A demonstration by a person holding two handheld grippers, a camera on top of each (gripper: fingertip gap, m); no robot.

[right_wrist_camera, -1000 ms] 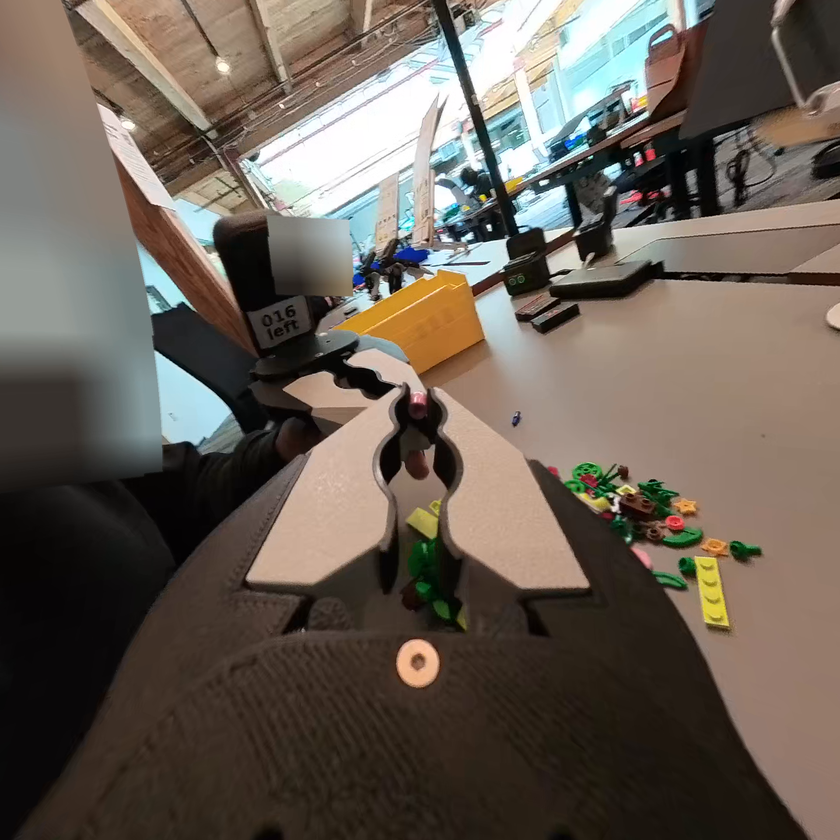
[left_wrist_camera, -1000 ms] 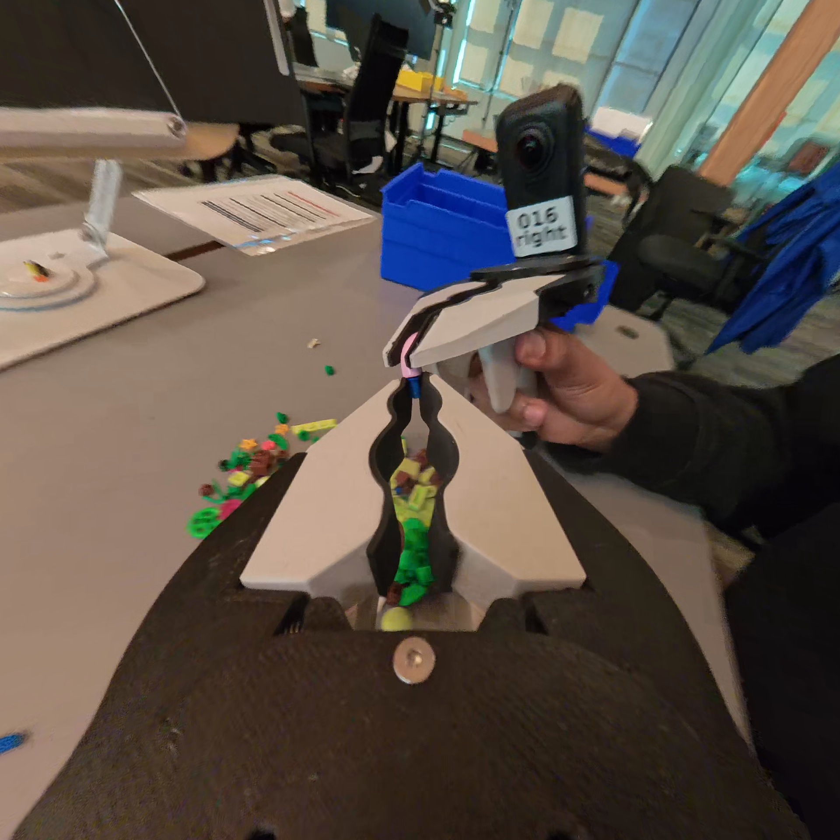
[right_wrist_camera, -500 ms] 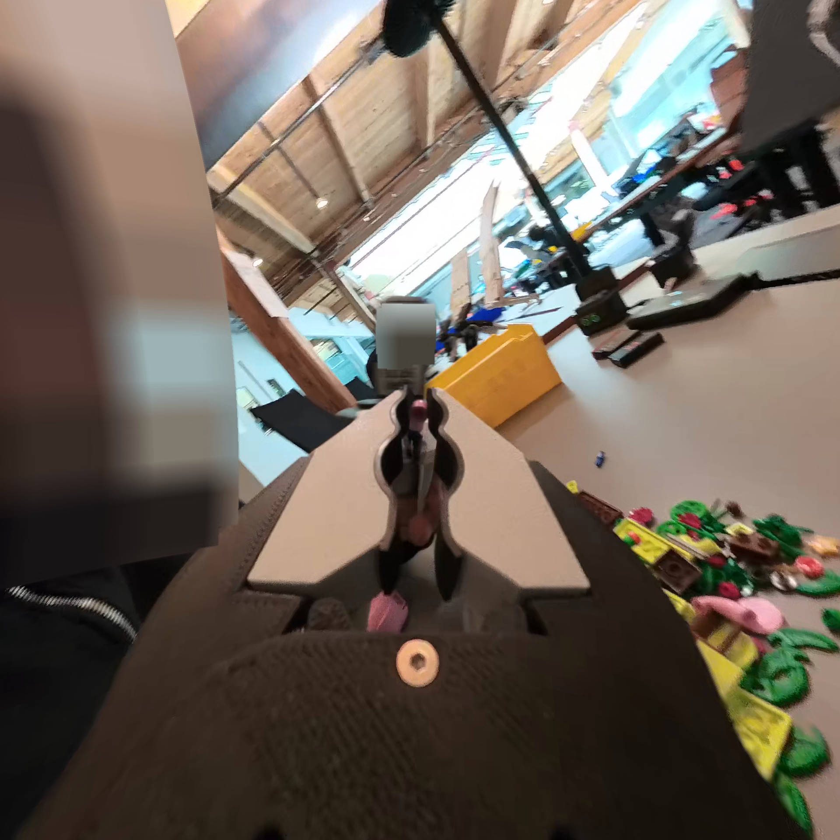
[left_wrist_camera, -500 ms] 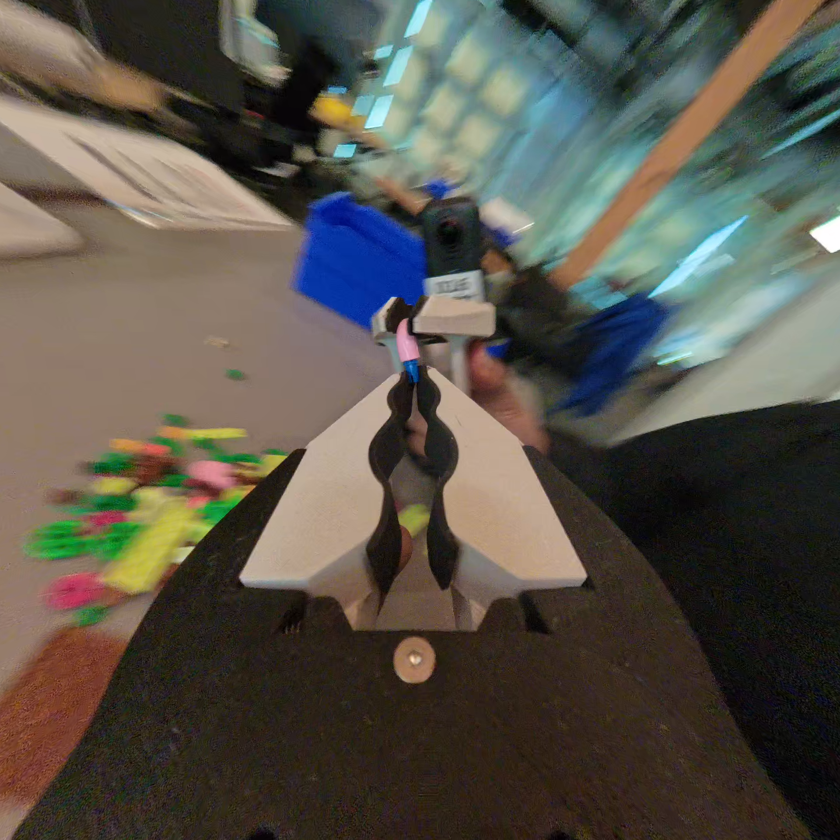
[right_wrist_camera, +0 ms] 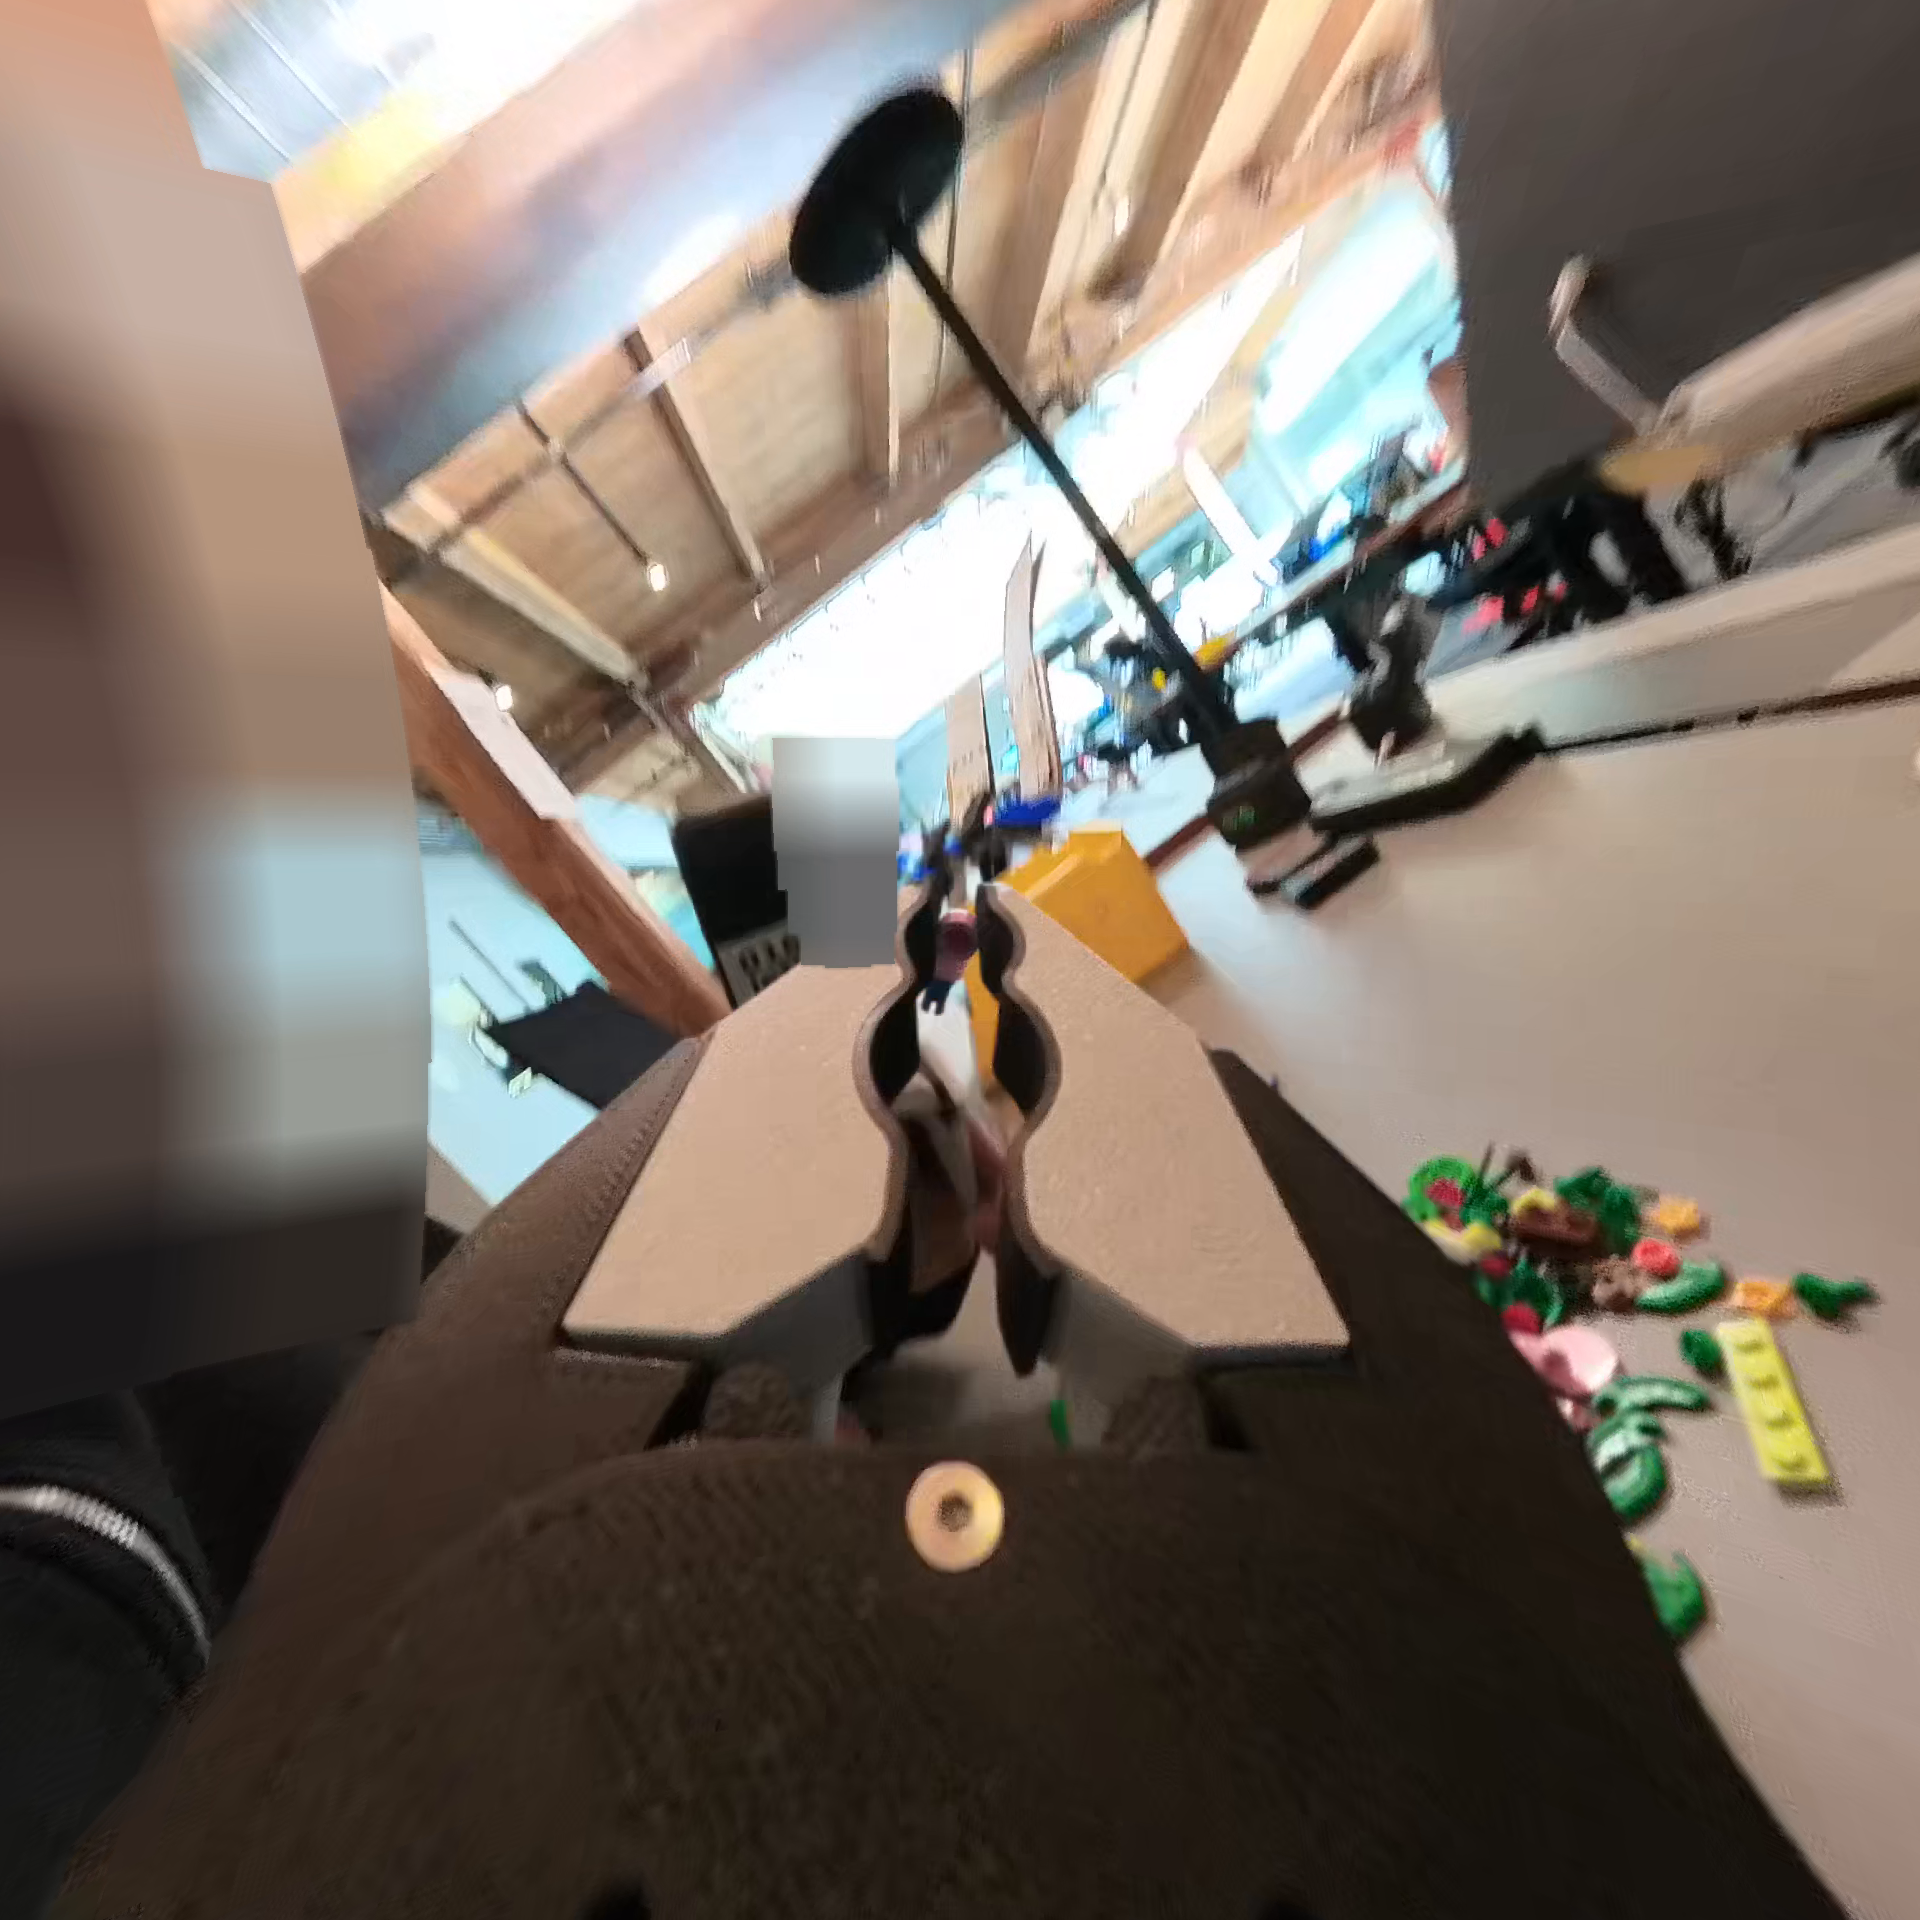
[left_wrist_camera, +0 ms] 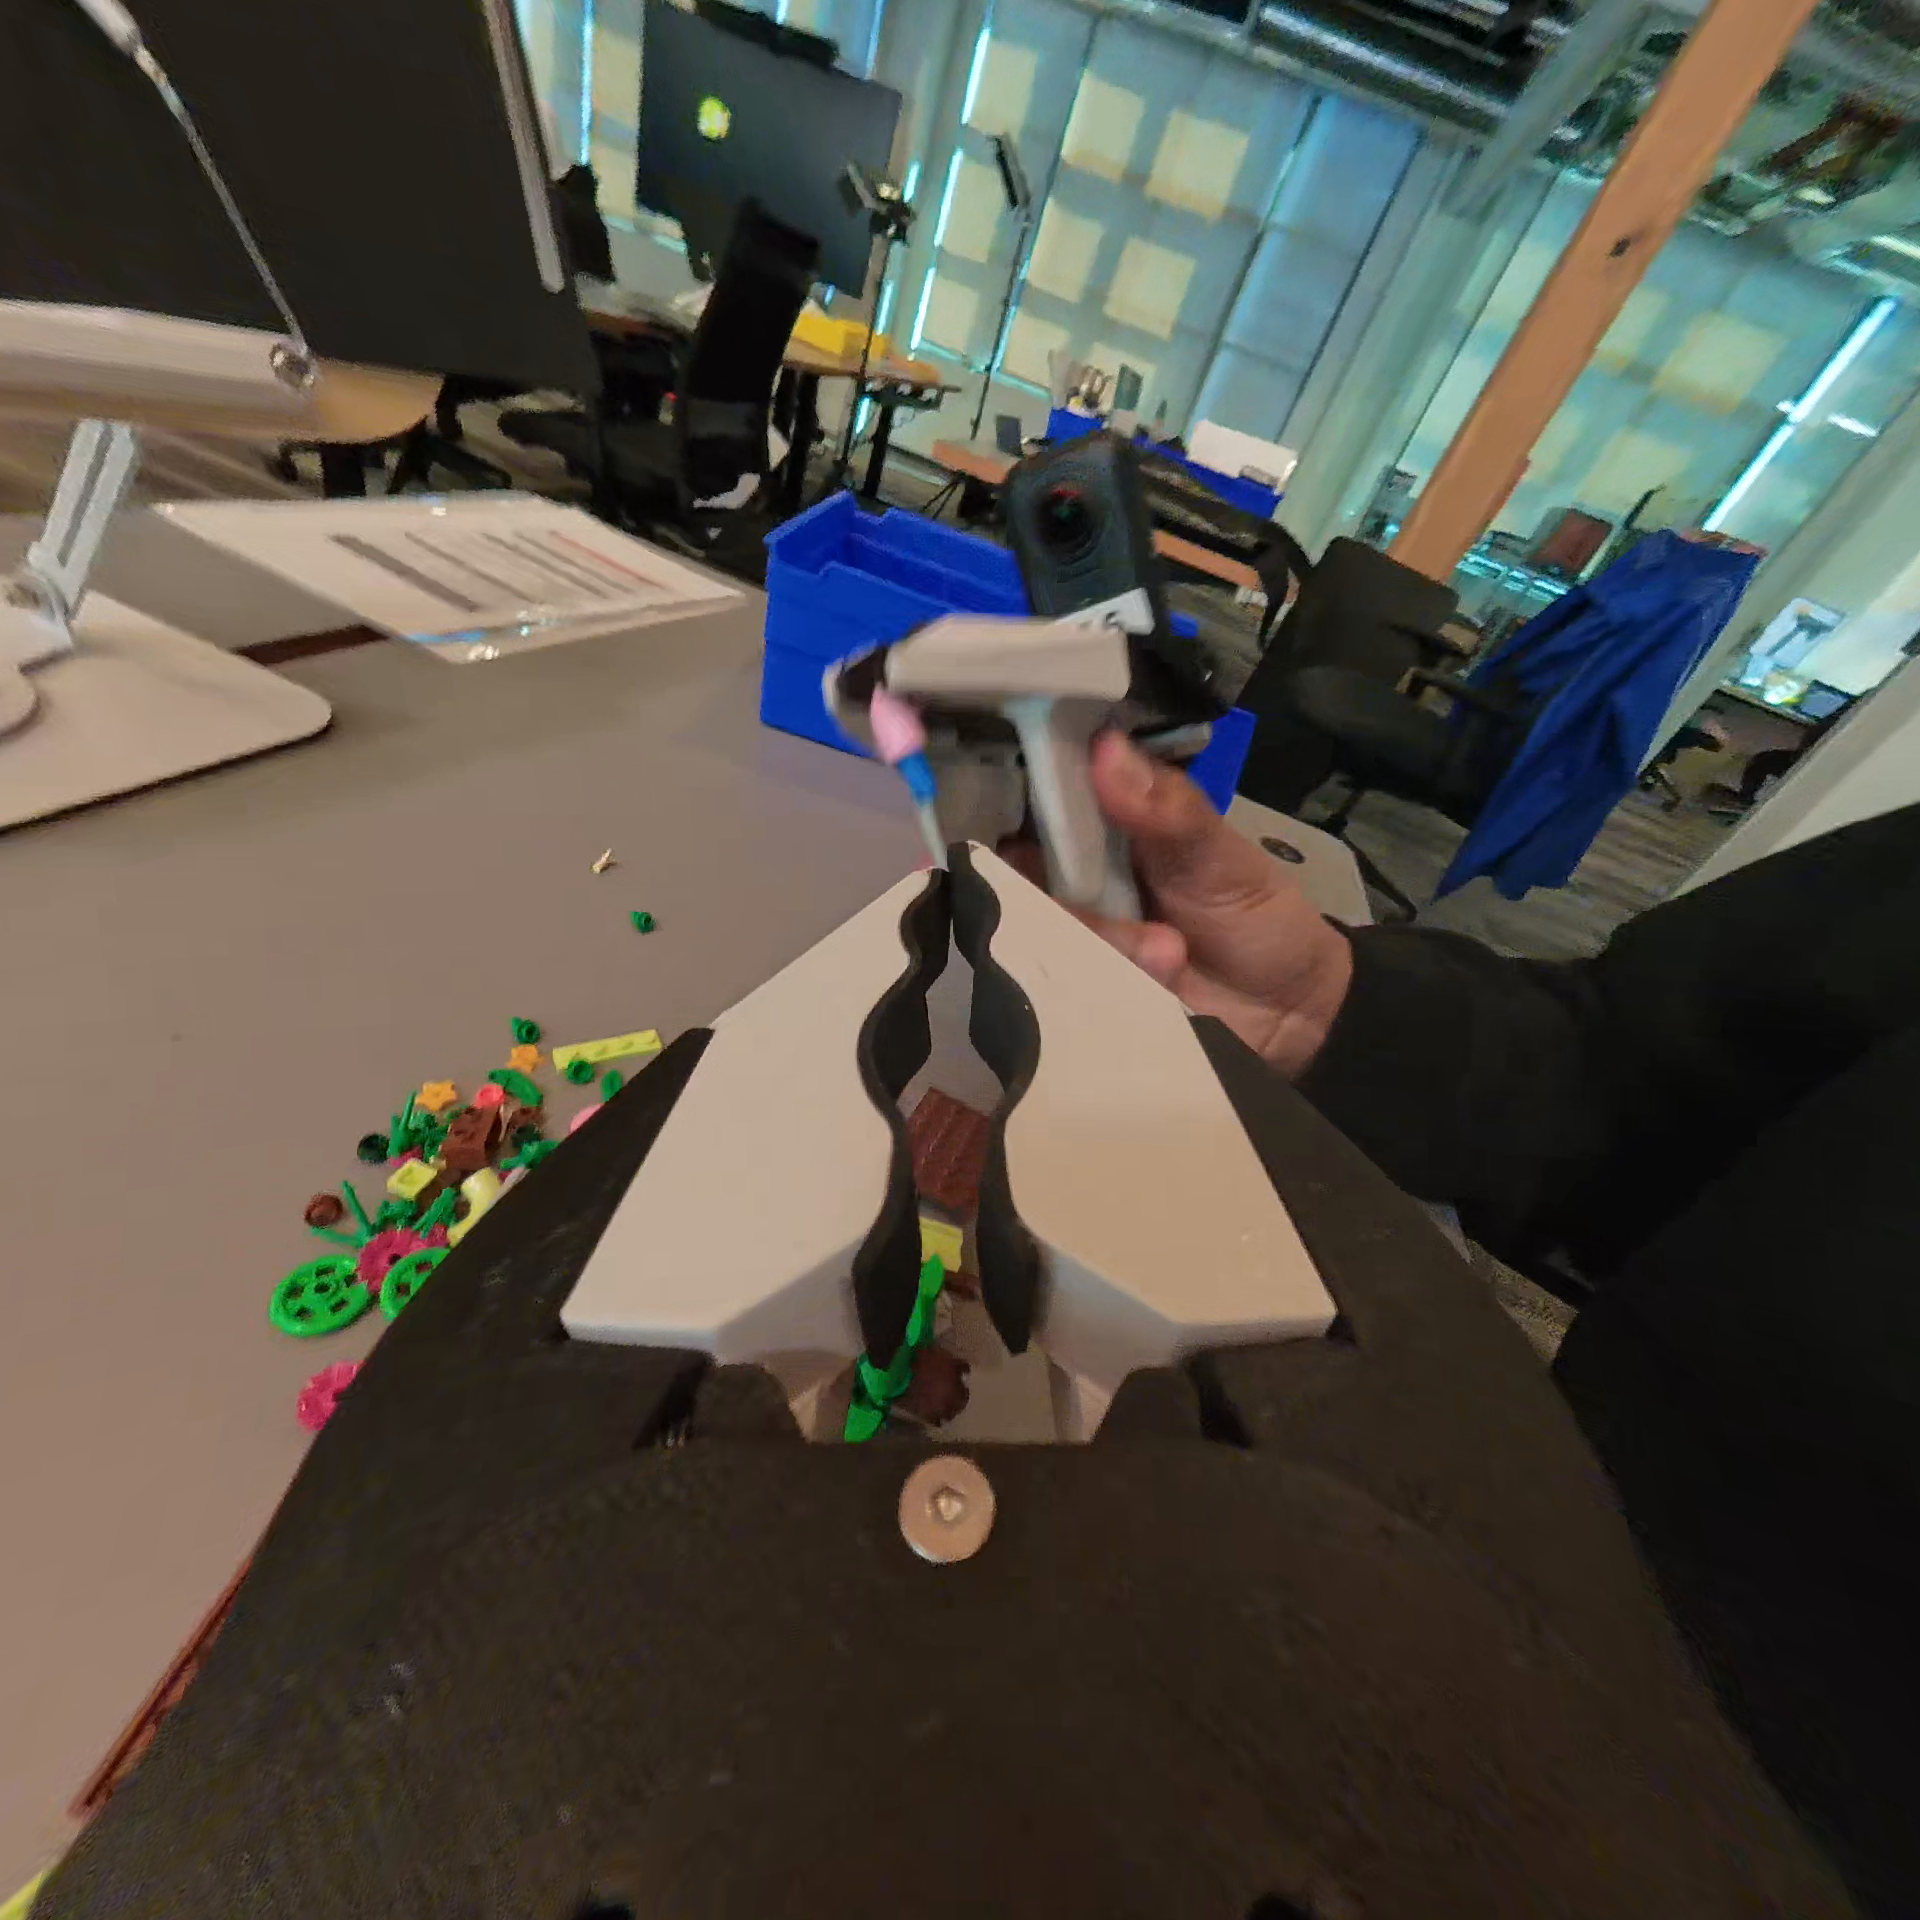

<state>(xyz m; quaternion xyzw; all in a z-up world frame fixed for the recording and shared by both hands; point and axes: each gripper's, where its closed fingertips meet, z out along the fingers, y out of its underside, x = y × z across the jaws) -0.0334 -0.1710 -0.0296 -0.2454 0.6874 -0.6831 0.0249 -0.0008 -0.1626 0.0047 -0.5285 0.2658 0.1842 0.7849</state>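
The right gripper (left_wrist_camera: pixel 868 717) pinched a small pink cylindrical piece with a blue tip and a thin grey stem (left_wrist_camera: pixel 906 758) at its fingertips. In the left wrist view the piece's long axis ran downward and slightly rightward from those tips, pink end up, stem end down. The stem met the tip of the left gripper (left_wrist_camera: pixel 954 868), whose black wavy pads were pressed together there; whether they clamped the stem could not be told. A hand (left_wrist_camera: pixel 1205 914) held the right gripper's grey handle.

In the right wrist view, blurred, the same piece (right_wrist_camera: pixel 951 951) showed end-on between the right gripper (right_wrist_camera: pixel 961 914) tips, its blue end hanging below.

Only the left wrist view showed the blue plastic bin (left_wrist_camera: pixel 883 613) at the far edge of the grey tabletop (left_wrist_camera: pixel 416 831) and the white stand base (left_wrist_camera: pixel 125 696) toward its left edge. Only the right wrist view showed the yellow bin (right_wrist_camera: pixel 1101 914). Both showed the scattered pile of small green, yellow, brown and pink toy bricks (left_wrist_camera: pixel 436 1174) on the tabletop.
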